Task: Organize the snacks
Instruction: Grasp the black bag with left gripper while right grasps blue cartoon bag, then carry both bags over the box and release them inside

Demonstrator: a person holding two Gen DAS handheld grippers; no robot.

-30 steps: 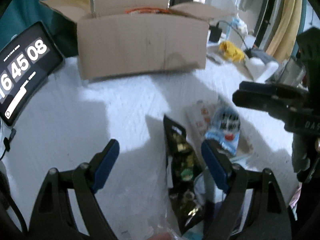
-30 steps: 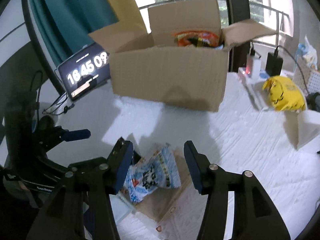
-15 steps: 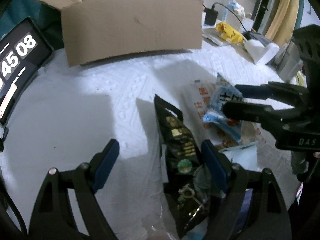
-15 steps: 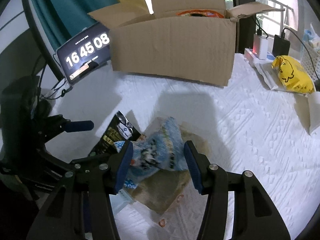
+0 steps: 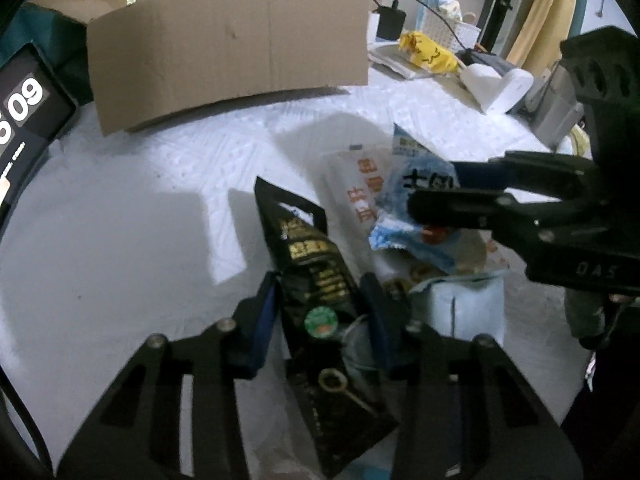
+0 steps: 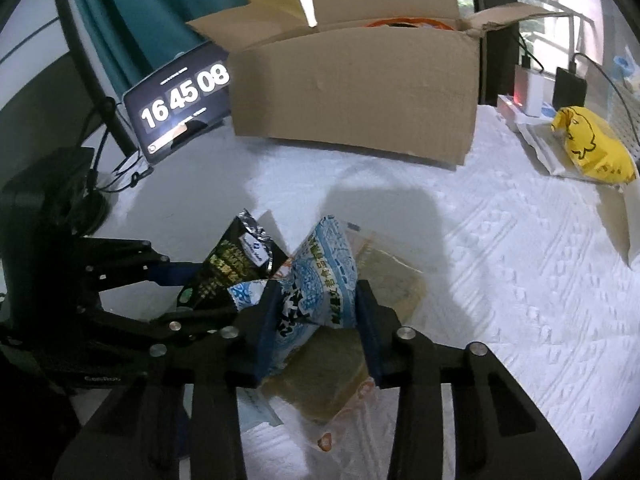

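The left gripper point(image 5: 320, 304) has just closed its blue pads on a glossy black packet point(image 5: 316, 280). The right gripper point(image 6: 316, 312) has just closed on a crinkled blue-and-white packet point(image 6: 320, 280). Both packets are on the embossed white cloth point(image 6: 500, 260), before the cardboard box point(image 6: 356, 96).

White embossed cloth point(image 6: 520, 264) covers bench, daylight patches and soft shadows across it. Teal curtain point(image 6: 132, 12) back left, window point(image 6: 536, 4) with railing behind, greenery outside. Yellowish curtain point(image 5: 544, 12) hangs on far right in left wrist view. Tablet clock point(image 6: 180, 100) propped at bench edge, cables trailing beside it. Black charger point(image 6: 568, 88) and white adapter point(image 6: 528, 88) plugged in near window, yellow bag point(image 6: 592, 144) lying on papers close by. Overall bright but a bit washed out.
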